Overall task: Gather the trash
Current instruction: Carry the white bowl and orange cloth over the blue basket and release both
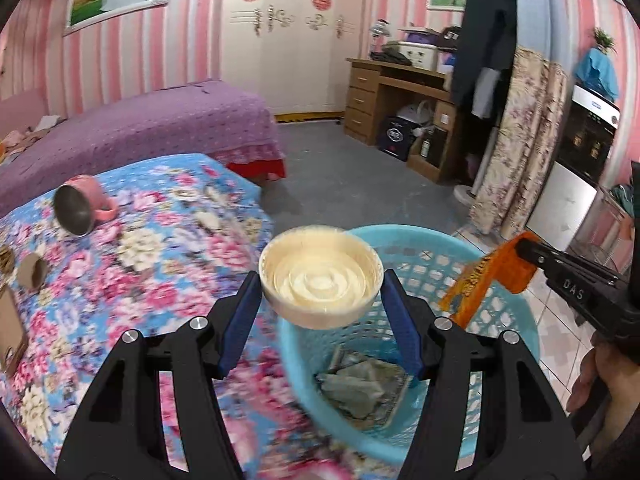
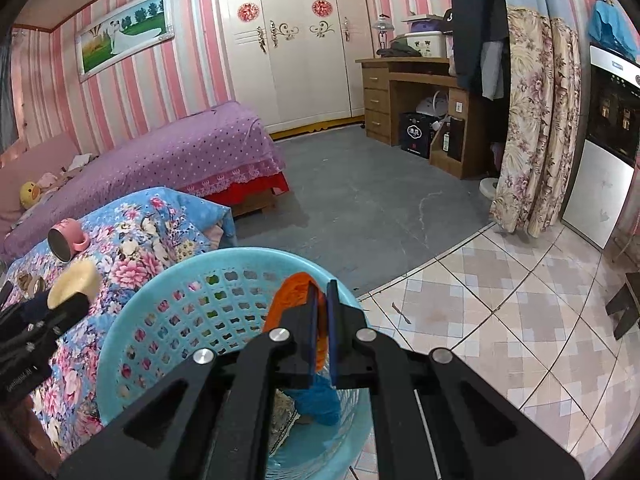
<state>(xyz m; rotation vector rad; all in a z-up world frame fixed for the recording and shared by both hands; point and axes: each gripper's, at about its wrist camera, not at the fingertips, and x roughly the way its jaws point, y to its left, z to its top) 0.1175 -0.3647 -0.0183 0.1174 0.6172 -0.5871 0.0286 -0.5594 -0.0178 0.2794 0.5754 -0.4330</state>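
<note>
Bedroom w/ pink-striped walls, white wardrobe (image 2: 292, 40) at the back, grey floor. Landmark for everything below: the light-blue basket (image 1: 516, 312), a perforated plastic bin standing at the edge of the flowered blanket (image 1: 140, 248), tiled floor (image 2: 500, 300) to its right.

Far left of the basket, on the blanket: a pink mug (image 1: 82, 204) lying on its side, metal inside facing the cam. Behind that, further back-left of the basket, a bed w/ purple dotted cover (image 2: 192, 156).

Left gripper (image 1: 320, 280) is at the basket's left rim, partly over the blanket. Its blue pads sit against both sides of a cream-coloured paper bowl (image 1: 320, 276), so it's gripping the bowl at mid-width; bowl is off the surface, open side toward the cam, overlapping the basket's near-left rim. Pic is motion-blurred around it.

Inside the basket, at the bottom: crumpled greenish-grey paper/wrapper (image 1: 360, 388); the right wrist view also shows smth blue (image 2: 320, 400) down there, can't tell what.

Right gripper (image 2: 320, 284) is over the basket's right part, fingers pinched nearly together on an orange snack wrapper (image 1: 480, 280). Wrapper hangs from the tips above the basket's opening, not touching the rim as far as I can tell.

Back-right of the basket: wooden desk (image 2: 404, 92) w/ clutter, floral curtain (image 2: 532, 120), dark appliance (image 2: 612, 112) at the far right.
</note>
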